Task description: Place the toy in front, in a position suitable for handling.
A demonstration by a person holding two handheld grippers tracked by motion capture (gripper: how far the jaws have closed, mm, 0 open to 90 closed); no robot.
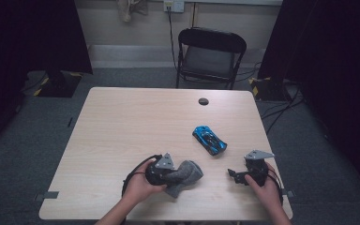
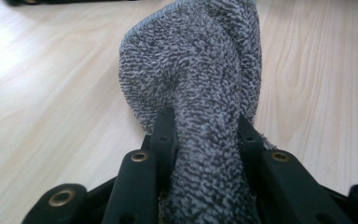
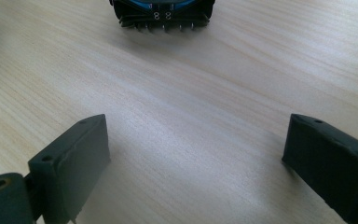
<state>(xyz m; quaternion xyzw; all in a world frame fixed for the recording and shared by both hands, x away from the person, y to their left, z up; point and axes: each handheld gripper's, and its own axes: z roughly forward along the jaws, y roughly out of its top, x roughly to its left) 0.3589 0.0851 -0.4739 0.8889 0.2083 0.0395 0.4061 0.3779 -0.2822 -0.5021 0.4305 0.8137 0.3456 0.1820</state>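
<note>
From the high view, one rectangular light-wood surface [image 1: 122, 131] carries one grey terry-cloth towel [image 1: 187, 174], bunched near the front edge, and one blue and black toy car [image 1: 209, 139] lying well apart from it, toward the right and farther back. One small round dark cap [image 1: 203, 101] sits near the far edge of the surface. Two hands come in from the bottom: the left hand [image 1: 140, 186] holds the left gripper [image 1: 168, 172], which is clenched on the near end of the towel, and the right hand [image 1: 261, 185] holds the right gripper [image 1: 235, 176], which rests at the front right of the surface, apart from the car. Beyond the surface stands one black folding chair [image 1: 209, 56] on grey carpet, with dark curtains on both sides, a pale wall behind, and cables trailing over the floor at the right. In the left gripper view, the two black jaws clamp the towel [image 2: 200, 93] between them; a thick fold of cloth rises from the grip and leans over the pale wood. In the right gripper view, the two black jaws stand wide apart with bare wood between them, released, and the rear end of the toy car [image 3: 162, 14] shows at the top edge, well ahead of them.
</note>
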